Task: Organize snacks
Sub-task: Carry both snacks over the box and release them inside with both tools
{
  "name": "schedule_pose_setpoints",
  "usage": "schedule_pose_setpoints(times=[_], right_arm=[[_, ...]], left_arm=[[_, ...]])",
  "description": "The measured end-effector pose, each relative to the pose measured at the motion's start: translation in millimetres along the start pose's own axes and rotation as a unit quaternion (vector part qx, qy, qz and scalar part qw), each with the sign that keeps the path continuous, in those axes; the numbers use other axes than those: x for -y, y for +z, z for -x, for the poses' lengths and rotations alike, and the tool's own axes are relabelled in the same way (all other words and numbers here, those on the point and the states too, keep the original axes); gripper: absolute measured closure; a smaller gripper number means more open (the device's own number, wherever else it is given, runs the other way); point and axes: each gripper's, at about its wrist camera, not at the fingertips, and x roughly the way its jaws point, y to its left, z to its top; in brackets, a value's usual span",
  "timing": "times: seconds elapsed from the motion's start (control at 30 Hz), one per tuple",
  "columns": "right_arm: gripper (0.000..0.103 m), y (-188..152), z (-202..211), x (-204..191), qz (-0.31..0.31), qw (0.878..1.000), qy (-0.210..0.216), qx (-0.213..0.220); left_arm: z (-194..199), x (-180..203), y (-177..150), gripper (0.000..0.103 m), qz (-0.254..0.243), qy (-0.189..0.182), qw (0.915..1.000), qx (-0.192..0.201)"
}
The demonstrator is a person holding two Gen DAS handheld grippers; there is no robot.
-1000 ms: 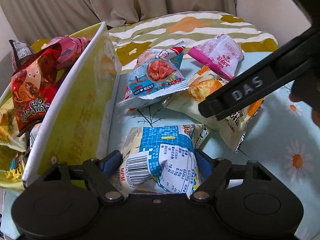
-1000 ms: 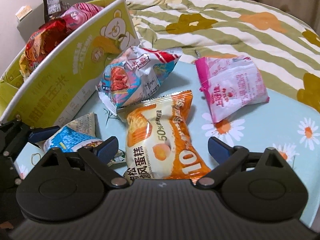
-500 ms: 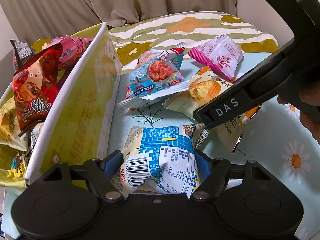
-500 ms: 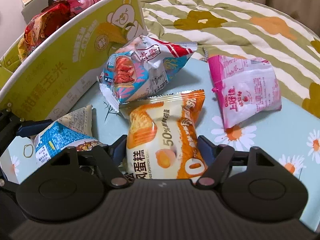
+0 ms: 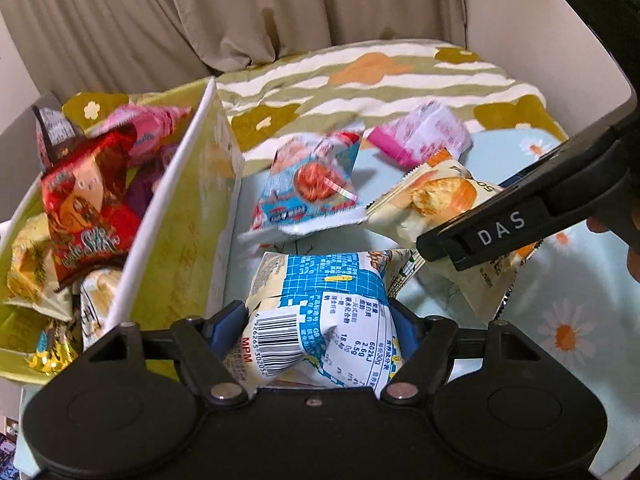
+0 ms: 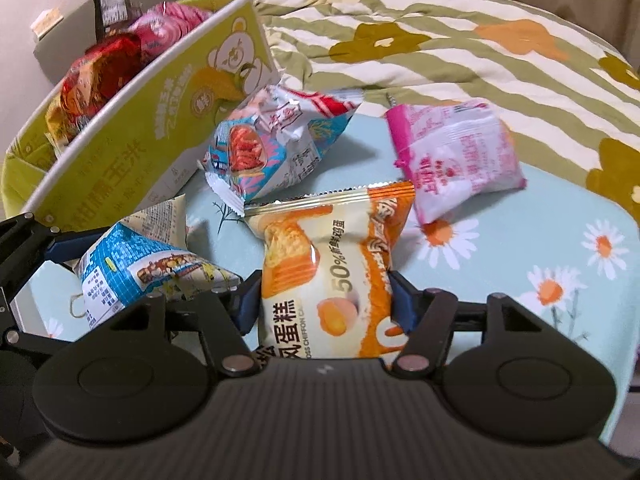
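Both grippers pinch a snack for the box (image 5: pixel 176 216) alongside: the left gripper (image 5: pixel 316 320) clamps the blue packet (image 5: pixel 320 300), the right gripper (image 6: pixel 326 292) clamps the orange cake packet (image 6: pixel 328 264); 2 more packets lie on the cloth (image 6: pixel 560 240).

- blue-white packet (image 5: pixel 320 312): crumpled, barcode side up, pinched in left gripper (image 5: pixel 316 326)
- orange chiffon-cake packet (image 6: pixel 328 276): face up, clamped in right gripper (image 6: pixel 324 300)
- shrimp-print packet (image 6: pixel 272 148): leaning against box
- pink packet (image 6: pixel 456 156): flat on cloth
- yellow-green box (image 6: pixel 132 148): heaped with snacks
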Motion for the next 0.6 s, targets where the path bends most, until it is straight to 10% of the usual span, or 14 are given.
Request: schedule_pose_setpoints(times=[0.6], right_arm=[[0.024, 30, 126, -64, -0.023, 0.995, -0.024, 0.094]], left_arm=[[125, -74, 39, 0.025, 0.048, -0.011, 0.9913, 0.122]])
